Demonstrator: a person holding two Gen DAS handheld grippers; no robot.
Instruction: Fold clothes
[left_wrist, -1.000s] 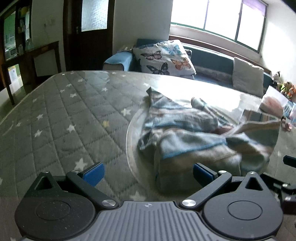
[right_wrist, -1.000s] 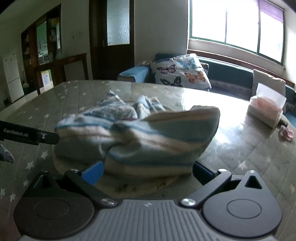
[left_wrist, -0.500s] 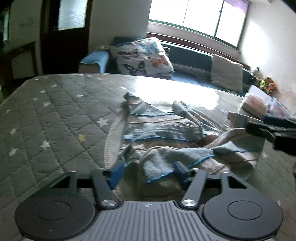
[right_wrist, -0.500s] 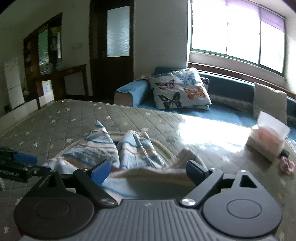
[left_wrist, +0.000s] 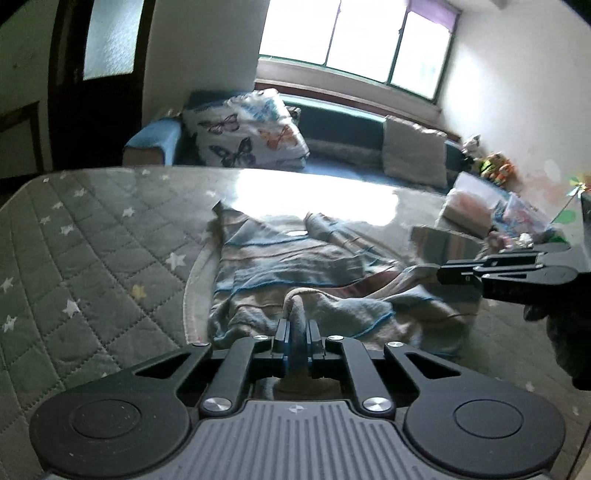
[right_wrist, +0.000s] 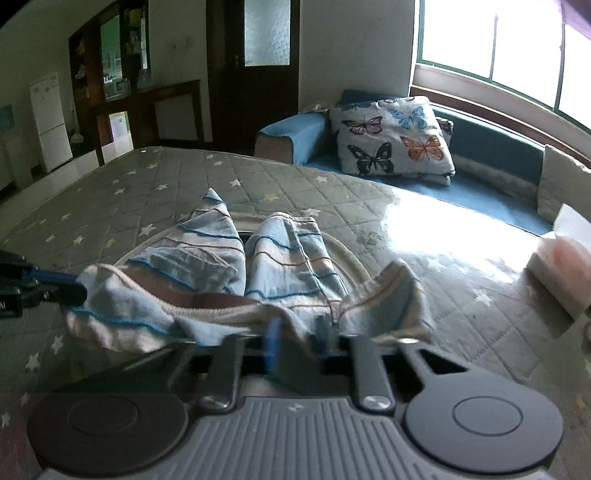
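Striped garment (left_wrist: 295, 266), mid quilted table (left_wrist: 92, 258) | left gripper (left_wrist: 297, 341) closing on near hem, right gripper (right_wrist: 295, 345) clamping waistband | risk: thin bite slips when lifted.

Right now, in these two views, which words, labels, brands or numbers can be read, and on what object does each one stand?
No text can be read in either view.
Striped garment: stripes only, no print shows.
Tissue box: no legible label.
White fridge: any marks on the door are too small to read.
Colourful packets: too blurred to read.
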